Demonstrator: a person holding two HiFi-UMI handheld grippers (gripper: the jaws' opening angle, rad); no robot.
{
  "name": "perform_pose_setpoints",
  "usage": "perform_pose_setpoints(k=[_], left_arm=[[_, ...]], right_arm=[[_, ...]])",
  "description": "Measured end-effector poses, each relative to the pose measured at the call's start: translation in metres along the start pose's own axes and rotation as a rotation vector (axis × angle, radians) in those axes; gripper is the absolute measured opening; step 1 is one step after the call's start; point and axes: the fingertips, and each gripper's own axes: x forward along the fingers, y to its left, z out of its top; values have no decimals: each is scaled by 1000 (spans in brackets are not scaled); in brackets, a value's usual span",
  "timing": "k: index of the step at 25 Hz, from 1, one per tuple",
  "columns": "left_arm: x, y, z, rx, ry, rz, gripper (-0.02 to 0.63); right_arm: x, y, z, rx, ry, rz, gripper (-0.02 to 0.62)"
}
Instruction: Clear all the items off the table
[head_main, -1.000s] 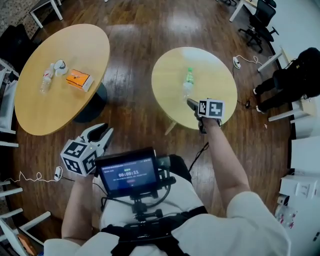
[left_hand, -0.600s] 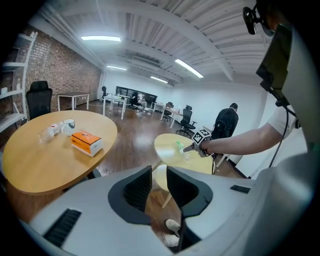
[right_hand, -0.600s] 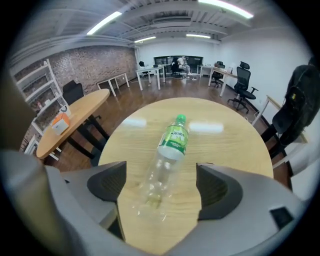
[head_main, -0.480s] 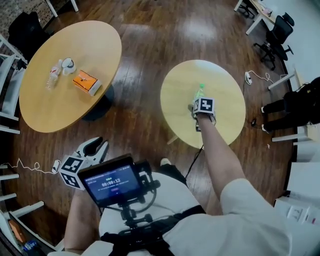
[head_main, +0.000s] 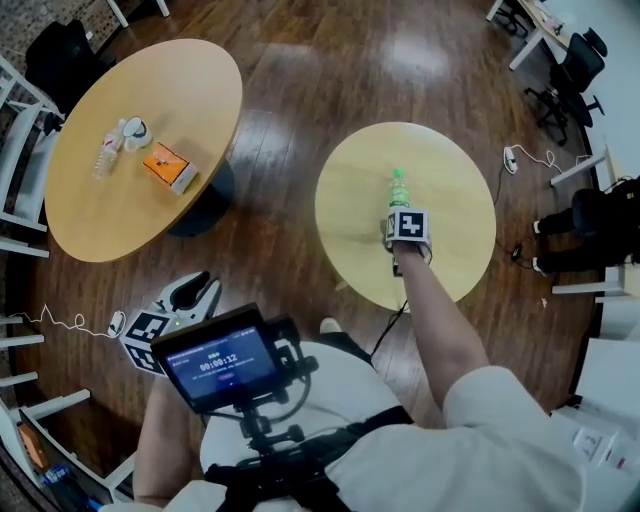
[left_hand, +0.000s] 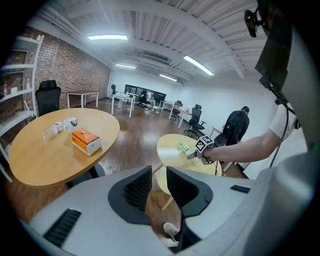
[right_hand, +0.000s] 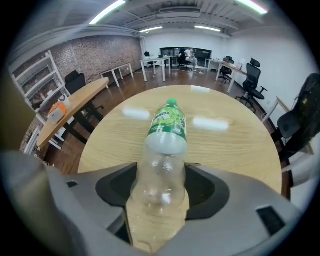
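Observation:
A clear plastic bottle (head_main: 398, 187) with a green label and cap lies on the small round table (head_main: 450, 180). My right gripper (head_main: 392, 225) is shut on its lower body. In the right gripper view both jaws press the bottle (right_hand: 162, 165) from the sides, and its cap points away over the table (right_hand: 235, 135). My left gripper (head_main: 195, 290) hangs low over the floor left of my body. Its jaws stand a narrow gap apart with nothing between them (left_hand: 159, 185). On the large round table (head_main: 190, 90) lie an orange box (head_main: 163, 167), a crushed clear bottle (head_main: 102, 158) and a white cup (head_main: 133, 130).
Dark wood floor separates the two tables. A person in black (head_main: 590, 215) sits right of the small table, with office chairs behind. A white power strip (head_main: 513, 158) and cables lie on the floor near there. White chairs stand along the left edge.
My right gripper has reached out over the small table and closed on the bottle. The left gripper has dropped lower at my left side.

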Motion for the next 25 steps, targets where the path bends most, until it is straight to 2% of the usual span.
perform_pose_setpoints(k=[2, 4, 9, 12, 18, 25], left_arm=[[5, -2, 1, 50, 25, 23, 98], [11, -9, 0, 64, 34, 32, 98], [26, -27, -2, 39, 24, 40, 98], [29, -31, -3, 24, 11, 58, 98], [24, -15, -13, -12, -4, 91, 98], [3, 73, 4, -47, -51, 141, 98]], right_arm=[[-11, -5, 3, -38, -26, 28, 302], [-25, -14, 5, -70, -51, 52, 301], [-63, -28, 24, -171, -116, 102, 299], [-83, -14, 49, -247, -164, 141, 298], [-116, 68, 102, -373, -241, 245, 296], [-137, 204, 164, -500, -287, 321, 296]])
